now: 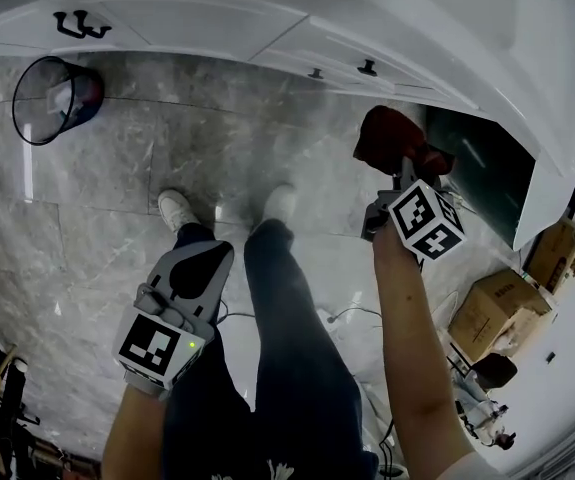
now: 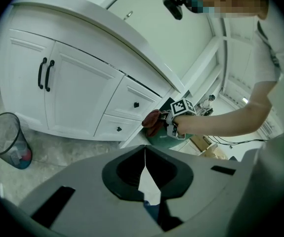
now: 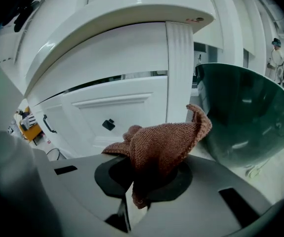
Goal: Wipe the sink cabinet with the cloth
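The white sink cabinet [image 1: 267, 28] runs along the top of the head view, with two small black drawer knobs [image 1: 367, 67]. My right gripper [image 1: 399, 168] is shut on a reddish-brown cloth [image 1: 387, 138], held just in front of the cabinet's right end. In the right gripper view the cloth [image 3: 164, 144] bunches up out of the jaws, close to a drawer front [image 3: 127, 107] and a corner post. My left gripper [image 1: 199, 260] hangs low beside the person's left leg. In the left gripper view its jaws [image 2: 144, 154] are shut with nothing between them.
A dark green glossy surface [image 1: 477, 168] adjoins the cabinet's right end. A wire waste bin [image 1: 55, 96] stands on the marble floor at the left, below black door handles [image 1: 79, 23]. Cardboard boxes [image 1: 492, 308] and floor cables [image 1: 352, 316] lie at the right.
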Motion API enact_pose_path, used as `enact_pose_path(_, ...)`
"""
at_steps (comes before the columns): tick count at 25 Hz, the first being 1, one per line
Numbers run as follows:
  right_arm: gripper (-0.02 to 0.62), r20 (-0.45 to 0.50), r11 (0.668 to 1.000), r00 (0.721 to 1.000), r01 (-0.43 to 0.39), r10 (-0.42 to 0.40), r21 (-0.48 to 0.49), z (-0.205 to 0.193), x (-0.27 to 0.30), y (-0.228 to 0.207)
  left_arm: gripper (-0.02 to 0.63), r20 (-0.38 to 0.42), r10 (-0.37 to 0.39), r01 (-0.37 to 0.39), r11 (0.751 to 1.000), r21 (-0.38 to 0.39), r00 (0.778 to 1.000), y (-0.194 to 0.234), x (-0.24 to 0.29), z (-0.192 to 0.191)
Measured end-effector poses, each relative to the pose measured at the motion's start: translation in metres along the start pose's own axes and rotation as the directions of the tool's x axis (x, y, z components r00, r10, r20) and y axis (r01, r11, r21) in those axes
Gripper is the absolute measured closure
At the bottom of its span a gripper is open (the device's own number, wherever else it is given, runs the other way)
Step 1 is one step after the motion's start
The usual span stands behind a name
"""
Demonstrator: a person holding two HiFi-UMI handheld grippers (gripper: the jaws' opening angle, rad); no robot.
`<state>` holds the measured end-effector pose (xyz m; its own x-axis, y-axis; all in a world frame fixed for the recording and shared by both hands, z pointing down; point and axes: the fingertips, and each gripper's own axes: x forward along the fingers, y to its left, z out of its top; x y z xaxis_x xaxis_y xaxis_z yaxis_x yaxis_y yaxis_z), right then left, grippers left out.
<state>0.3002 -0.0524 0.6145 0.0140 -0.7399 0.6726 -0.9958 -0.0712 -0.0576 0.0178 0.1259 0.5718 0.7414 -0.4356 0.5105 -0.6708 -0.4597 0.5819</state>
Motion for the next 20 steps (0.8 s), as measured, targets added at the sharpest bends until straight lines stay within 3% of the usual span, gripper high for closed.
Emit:
enact_pose_path(4, 0.537, -0.016, 0.993, 0.998, -0.066, 0.065, -0.099, -0.004, 0.002, 0.014, 0.595, -0.008, 0.004, -0.004, 1.0, -0.008, 1.0, -0.006, 0.006, 0.007)
enact_pose_path(10, 0.537, -0.043, 0.944, 0.975, -0.223, 0.219, -0.242, 0.007, 0.023, 0.069, 0.595, 0.018, 0.027, -0.027, 1.0, -0.008, 0.999, -0.004, 0.012, 0.012)
enact_pose_path(20, 0.537, -0.115, 0.93, 0.949, -0.313, 0.295, -0.192, 0.023, 0.071, 0.104, 0.595, 0.069, 0.124, -0.119, 0.99, -0.07, 0.99, 0.013, 0.011, 0.013)
